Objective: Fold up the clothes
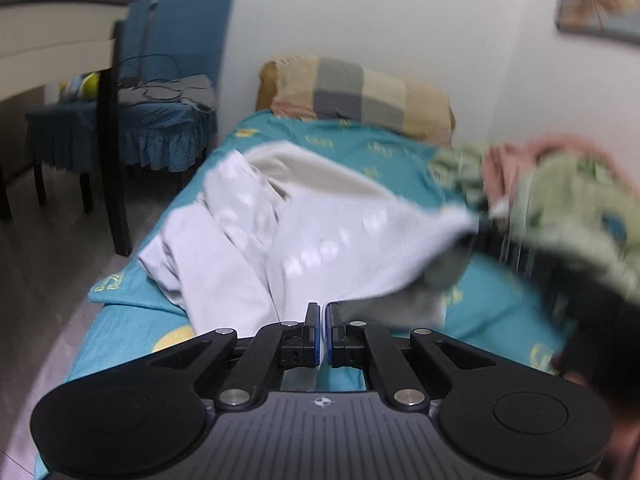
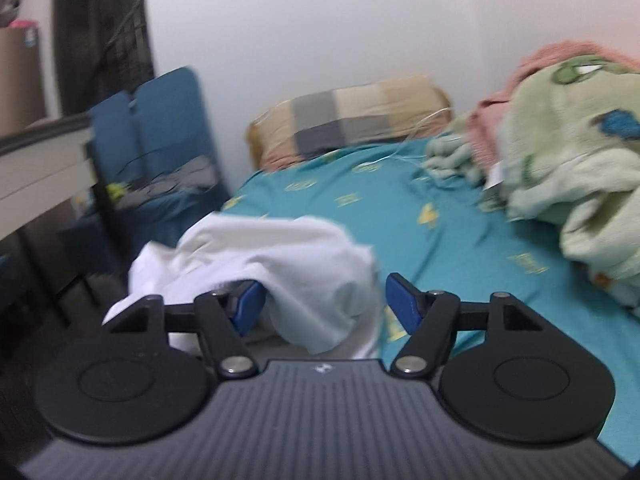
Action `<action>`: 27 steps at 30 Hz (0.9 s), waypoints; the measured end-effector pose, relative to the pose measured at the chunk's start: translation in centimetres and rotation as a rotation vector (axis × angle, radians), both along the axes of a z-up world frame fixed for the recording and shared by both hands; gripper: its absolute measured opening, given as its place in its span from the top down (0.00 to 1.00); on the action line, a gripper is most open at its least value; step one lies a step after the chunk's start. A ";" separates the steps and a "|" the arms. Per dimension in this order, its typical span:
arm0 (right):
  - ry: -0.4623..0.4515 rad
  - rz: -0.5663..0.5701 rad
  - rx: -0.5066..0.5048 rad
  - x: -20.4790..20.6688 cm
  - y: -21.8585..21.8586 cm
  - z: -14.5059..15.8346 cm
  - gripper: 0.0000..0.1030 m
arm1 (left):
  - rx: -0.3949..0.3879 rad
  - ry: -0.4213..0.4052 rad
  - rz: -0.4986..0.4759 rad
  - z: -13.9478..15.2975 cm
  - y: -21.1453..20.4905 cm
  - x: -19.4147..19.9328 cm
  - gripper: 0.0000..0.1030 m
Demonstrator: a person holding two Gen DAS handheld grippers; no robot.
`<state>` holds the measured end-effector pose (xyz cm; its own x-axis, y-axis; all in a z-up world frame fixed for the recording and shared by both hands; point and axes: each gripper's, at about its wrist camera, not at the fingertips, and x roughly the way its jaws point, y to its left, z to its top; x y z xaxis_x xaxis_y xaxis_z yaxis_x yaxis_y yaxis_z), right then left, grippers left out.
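Note:
A white garment (image 1: 320, 240) lies crumpled on the teal bedsheet (image 1: 360, 148) near the bed's left edge. My left gripper (image 1: 324, 308) is shut, and the garment's near edge runs into its blue-padded fingertips. The cloth's right corner is lifted and blurred. In the right wrist view the same white garment (image 2: 288, 256) bulges up between the spread fingers of my right gripper (image 2: 325, 282), which is open. The cloth hides part of its left pad (image 2: 250, 304).
A checked pillow (image 2: 348, 116) lies at the head of the bed against the wall. A green blanket (image 2: 568, 152) and pink cloth (image 2: 560, 54) are heaped on the bed's right side. A blue chair (image 1: 180, 60) and a desk (image 1: 52, 48) stand left of the bed.

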<state>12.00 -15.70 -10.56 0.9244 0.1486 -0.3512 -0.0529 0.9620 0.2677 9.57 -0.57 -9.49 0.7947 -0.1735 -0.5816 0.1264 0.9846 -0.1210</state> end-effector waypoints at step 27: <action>-0.026 -0.200 0.125 -1.2 -5.7 0.6 0.39 | -0.112 -0.316 0.121 7.6 5.4 -5.7 1.00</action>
